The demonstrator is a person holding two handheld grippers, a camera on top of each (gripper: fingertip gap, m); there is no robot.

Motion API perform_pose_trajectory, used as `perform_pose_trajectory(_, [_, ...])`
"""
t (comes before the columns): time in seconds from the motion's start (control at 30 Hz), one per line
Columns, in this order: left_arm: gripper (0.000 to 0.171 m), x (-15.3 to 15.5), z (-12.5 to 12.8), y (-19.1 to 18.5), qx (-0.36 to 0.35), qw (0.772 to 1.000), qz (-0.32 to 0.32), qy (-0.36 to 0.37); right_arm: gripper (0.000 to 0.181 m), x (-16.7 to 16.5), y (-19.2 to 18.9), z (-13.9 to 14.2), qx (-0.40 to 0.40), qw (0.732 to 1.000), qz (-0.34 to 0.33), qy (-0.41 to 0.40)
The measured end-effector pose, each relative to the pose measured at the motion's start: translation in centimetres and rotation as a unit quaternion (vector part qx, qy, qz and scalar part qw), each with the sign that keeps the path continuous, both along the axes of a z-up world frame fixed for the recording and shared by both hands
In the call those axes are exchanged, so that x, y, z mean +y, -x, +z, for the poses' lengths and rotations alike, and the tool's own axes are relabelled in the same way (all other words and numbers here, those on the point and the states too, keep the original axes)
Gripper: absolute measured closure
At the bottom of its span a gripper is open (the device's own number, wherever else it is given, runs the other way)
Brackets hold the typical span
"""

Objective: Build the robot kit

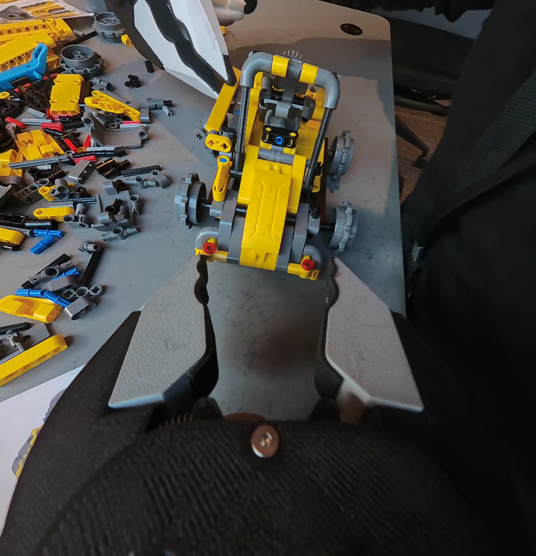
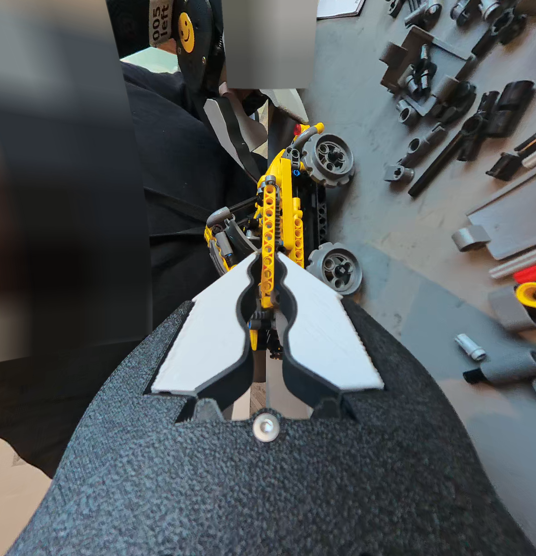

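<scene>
- Your left gripper (image 1: 265,261) has its jaws spread wide, released, with the fingertips at the rear bumper corners of the yellow and grey toy vehicle (image 1: 268,192); whether they touch it you cannot tell.
- The vehicle stands on the grey table (image 1: 360,99), at 12 o'clock from your left gripper, near the table's edge.
- Your right gripper (image 2: 268,255) is clenched on the yellow perforated beam (image 2: 269,240) on the vehicle's side, the beam pinched between the two fingers.
- In the left wrist view your right gripper (image 1: 230,81) enters from 11 o'clock and meets the vehicle's upper left side.
- Four grey wheel hubs, one being (image 1: 190,200), sit on the vehicle's axles without tyres.
- A heap of loose building pieces (image 1: 65,150) lies on the table at 9 to 10 o'clock from the vehicle.
- A printed instruction sheet (image 1: 14,421) lies at 8 o'clock in the left wrist view.
</scene>
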State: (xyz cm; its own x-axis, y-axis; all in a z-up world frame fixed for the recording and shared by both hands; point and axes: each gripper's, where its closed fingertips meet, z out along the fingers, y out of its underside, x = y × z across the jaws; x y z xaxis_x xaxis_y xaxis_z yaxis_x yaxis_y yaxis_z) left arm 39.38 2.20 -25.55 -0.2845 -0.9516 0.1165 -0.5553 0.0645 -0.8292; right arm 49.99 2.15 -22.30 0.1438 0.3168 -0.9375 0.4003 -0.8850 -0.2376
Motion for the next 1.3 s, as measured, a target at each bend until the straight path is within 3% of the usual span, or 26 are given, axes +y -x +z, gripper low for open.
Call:
perform_pose_trajectory(0.23, [0.095,0.0,-0.1,0.0,0.004,1.000,0.002,-0.001,0.174,-0.2,-0.3,0.7,0.006,1.000,-0.003,-0.014])
perform_pose_trajectory(0.37, [0.096,0.1,0.0,0.0,-0.002,1.000,0.007,-0.001,0.174,-0.1,-1.4,3.8,0.006,0.991,-0.045,-0.126])
perform_pose_trajectory(0.43, [0.096,0.0,0.4,0.2,-0.010,1.000,0.014,0.012,0.174,-0.8,-2.2,5.2,-0.034,0.967,-0.077,-0.241])
perform_pose_trajectory(0.53, [0.096,-0.3,1.0,0.7,-0.027,0.999,0.023,0.026,0.174,-2.8,-4.1,6.5,-0.115,0.904,-0.137,-0.388])
perform_pose_trajectory(0.63, [0.098,-0.4,1.2,1.2,-0.035,0.998,0.038,0.022,0.174,-5.8,-7.4,4.1,-0.232,0.851,-0.177,-0.437])
perform_pose_trajectory(0.77, [0.097,-0.9,1.2,2.1,-0.036,0.998,0.046,0.019,0.174,-10.7,-9.4,-2.2,-0.346,0.824,-0.128,-0.429])
perform_pose_trajectory(0.9, [0.095,-1.3,1.3,3.2,-0.040,0.997,0.059,0.014,0.174,-13.3,-9.2,-6.4,-0.396,0.821,-0.069,-0.405])
perform_pose_trajectory(1.17, [0.092,-3.4,2.5,6.7,-0.084,0.989,0.120,0.004,0.143,-12.0,-8.1,-2.4,-0.392,0.793,-0.122,-0.451])
perform_pose_trajectory(1.3, [0.088,-4.8,2.7,8.4,-0.126,0.980,0.156,-0.009,0.127,-9.1,-7.6,2.5,-0.335,0.733,-0.253,-0.534])
